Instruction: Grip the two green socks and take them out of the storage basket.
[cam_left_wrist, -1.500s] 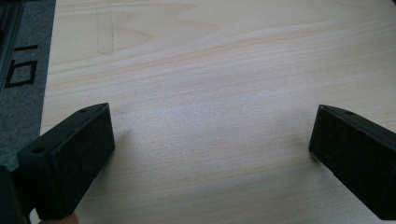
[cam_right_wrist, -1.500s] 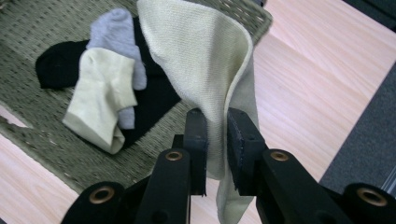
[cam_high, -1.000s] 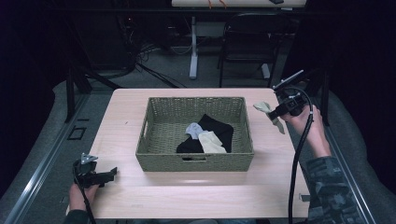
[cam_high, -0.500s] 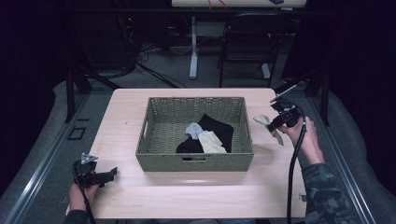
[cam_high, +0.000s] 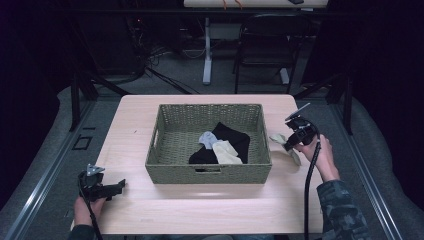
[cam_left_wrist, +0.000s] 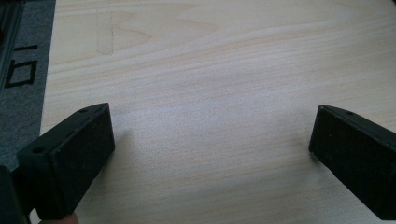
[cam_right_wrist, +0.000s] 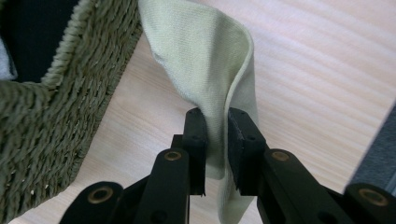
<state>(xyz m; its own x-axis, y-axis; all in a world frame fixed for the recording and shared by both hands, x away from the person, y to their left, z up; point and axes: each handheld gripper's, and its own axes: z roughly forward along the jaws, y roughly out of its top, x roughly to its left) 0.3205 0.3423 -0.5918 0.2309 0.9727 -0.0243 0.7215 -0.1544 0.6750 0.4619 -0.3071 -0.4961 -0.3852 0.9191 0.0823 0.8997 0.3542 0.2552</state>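
Observation:
My right gripper (cam_right_wrist: 215, 122) is shut on a pale green sock (cam_right_wrist: 205, 60), which hangs folded between its jaws. In the high view that sock (cam_high: 278, 139) dangles just right of the woven basket (cam_high: 210, 172), over the table, with the right gripper (cam_high: 291, 142) low beside the basket's right wall. In the basket lie a black garment (cam_high: 235, 137), a grey sock (cam_high: 206, 138) and a cream sock (cam_high: 226, 152). My left gripper (cam_high: 120, 186) rests at the table's front left corner. Its jaws stand wide apart over bare wood, so the left gripper (cam_left_wrist: 212, 149) is open and holds nothing.
The basket's green woven wall (cam_right_wrist: 51, 116) is close on the left in the right gripper view. The light wooden table (cam_high: 215, 205) has bare wood in front of the basket. A chair (cam_high: 265, 45) and a table leg stand on the floor beyond the far edge.
My right gripper has come down with the pale green sock, from above the table's right edge to low beside the basket. The left gripper has stayed put.

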